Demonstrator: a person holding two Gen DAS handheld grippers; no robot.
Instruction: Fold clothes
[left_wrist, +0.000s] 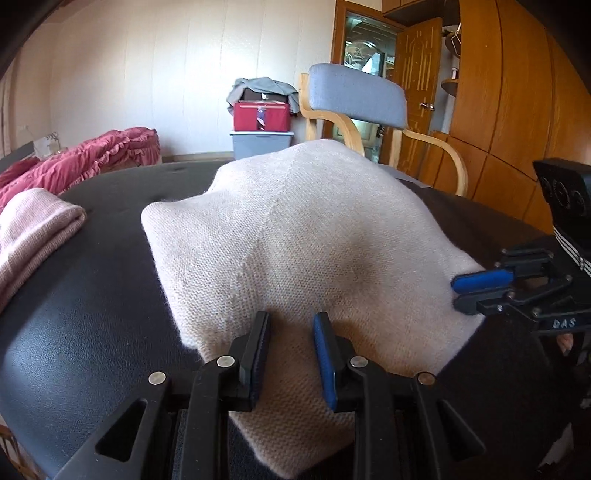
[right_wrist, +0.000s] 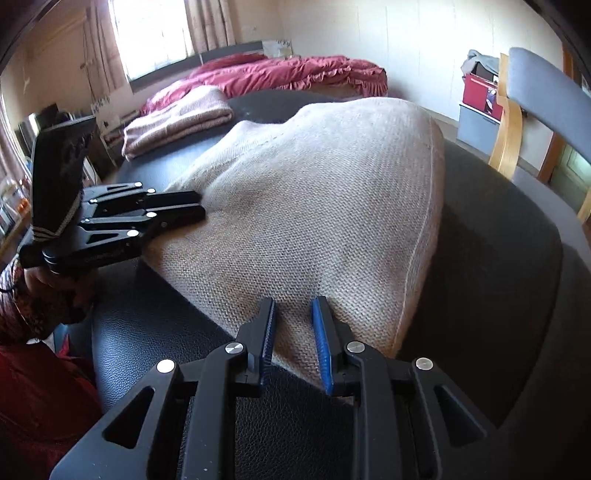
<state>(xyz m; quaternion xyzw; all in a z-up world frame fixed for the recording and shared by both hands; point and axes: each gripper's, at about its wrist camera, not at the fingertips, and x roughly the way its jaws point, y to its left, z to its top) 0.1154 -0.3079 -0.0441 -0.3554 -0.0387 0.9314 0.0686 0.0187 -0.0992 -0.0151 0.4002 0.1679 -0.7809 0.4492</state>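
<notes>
A beige knit sweater (left_wrist: 295, 229) (right_wrist: 325, 192) lies bulged up in the middle of a black leather table (left_wrist: 92, 314) (right_wrist: 498, 258). My left gripper (left_wrist: 290, 319) holds the sweater's near edge, with cloth filling the narrow gap between its fingers; in the right wrist view the left gripper (right_wrist: 201, 206) pinches the sweater's left edge. My right gripper (right_wrist: 293, 304) clamps a tapering corner of the same sweater. In the left wrist view, the right gripper (left_wrist: 456, 291) bites the sweater's right edge. A folded pink knit garment (left_wrist: 33, 229) (right_wrist: 177, 118) rests on the table's far left.
A wooden chair with a grey-blue back (left_wrist: 354, 96) (right_wrist: 535, 85) stands beyond the table. A bed with a red quilt (left_wrist: 92, 155) (right_wrist: 288, 74) lies behind. A red box on a grey bin (left_wrist: 261, 116) sits by the wall. A person's hand (right_wrist: 55, 291) holds the left gripper.
</notes>
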